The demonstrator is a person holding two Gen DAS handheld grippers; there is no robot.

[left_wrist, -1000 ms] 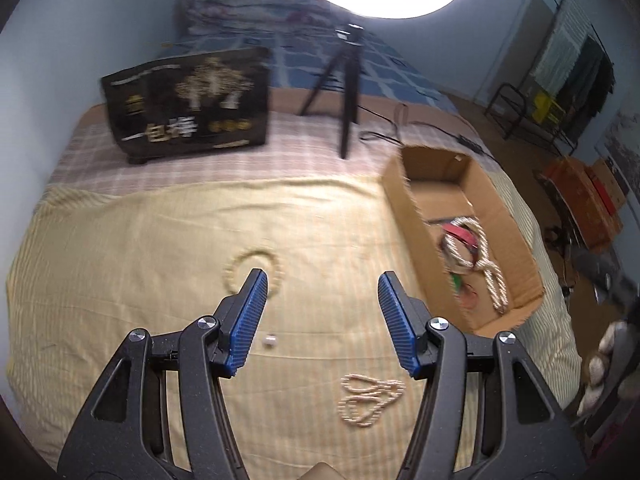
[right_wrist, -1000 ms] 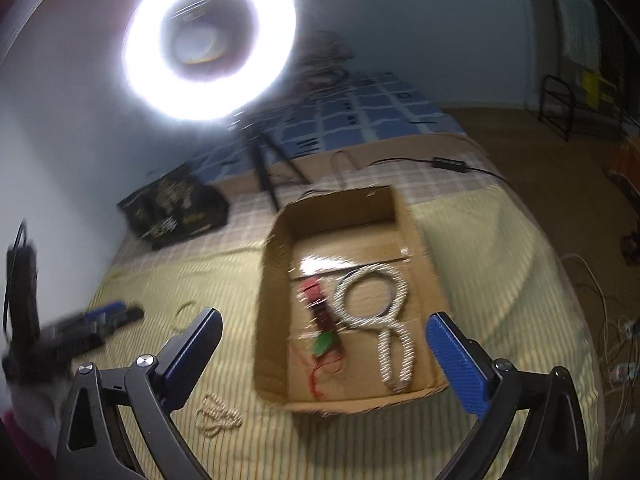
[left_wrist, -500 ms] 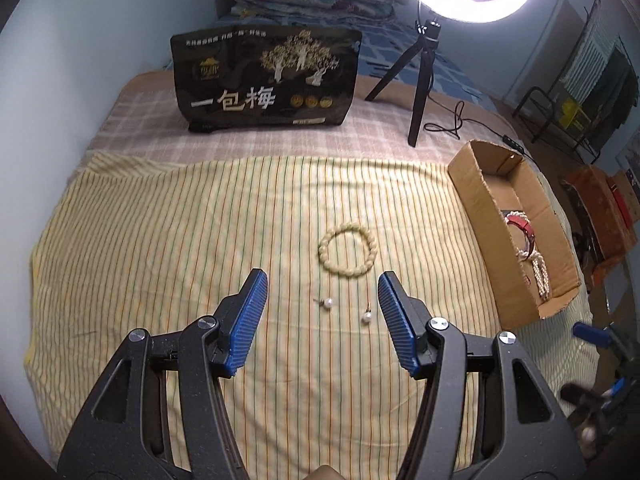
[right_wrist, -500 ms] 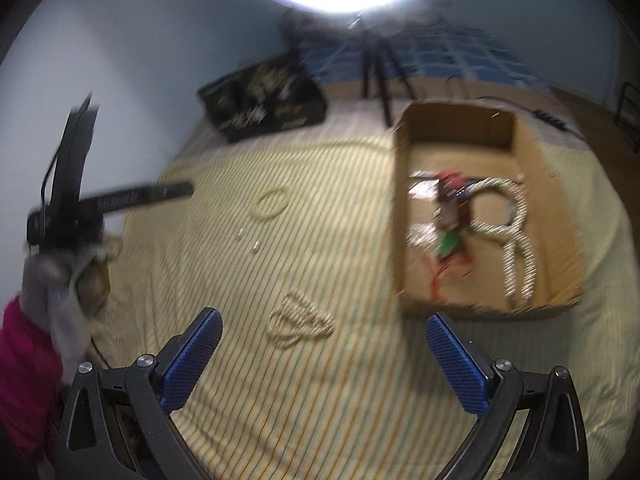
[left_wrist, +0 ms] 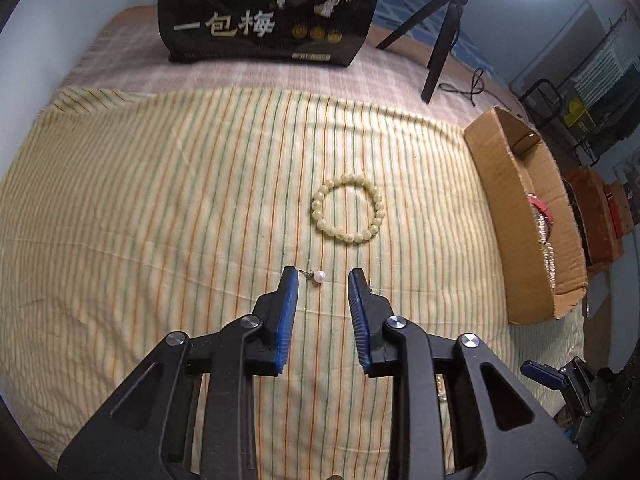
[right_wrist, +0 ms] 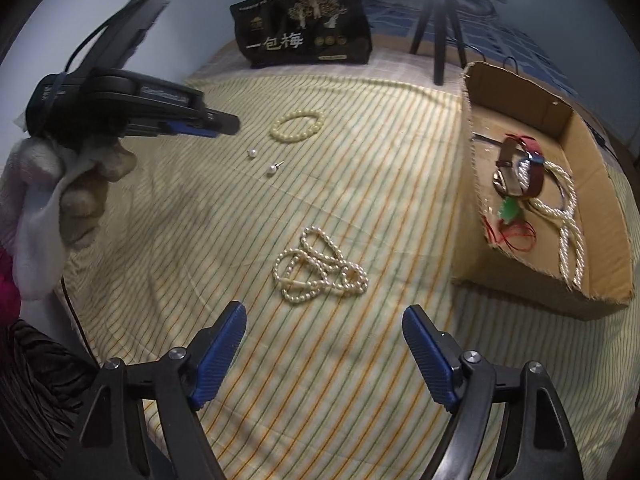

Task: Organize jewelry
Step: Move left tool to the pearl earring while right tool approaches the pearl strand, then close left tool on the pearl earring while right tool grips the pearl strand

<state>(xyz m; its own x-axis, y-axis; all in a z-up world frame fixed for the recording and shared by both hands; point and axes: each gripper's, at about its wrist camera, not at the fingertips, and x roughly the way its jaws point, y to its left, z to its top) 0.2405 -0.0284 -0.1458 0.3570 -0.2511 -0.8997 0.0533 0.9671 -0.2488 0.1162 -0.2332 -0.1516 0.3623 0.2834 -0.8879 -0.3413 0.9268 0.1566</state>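
On striped bedding, left gripper (left_wrist: 323, 276) has narrowed, still-parted jaws around a pearl earring (left_wrist: 319, 276), readying pickup; right gripper (right_wrist: 324, 320) stays spread.

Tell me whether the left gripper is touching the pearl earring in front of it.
Apart. The left wrist view shows the pearl earring lying on the striped cloth just beyond the open left gripper, striped cloth visible either side.

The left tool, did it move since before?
Yes. The left tool moved forward toward the black bag; it's now narrower, around a pearl earring.
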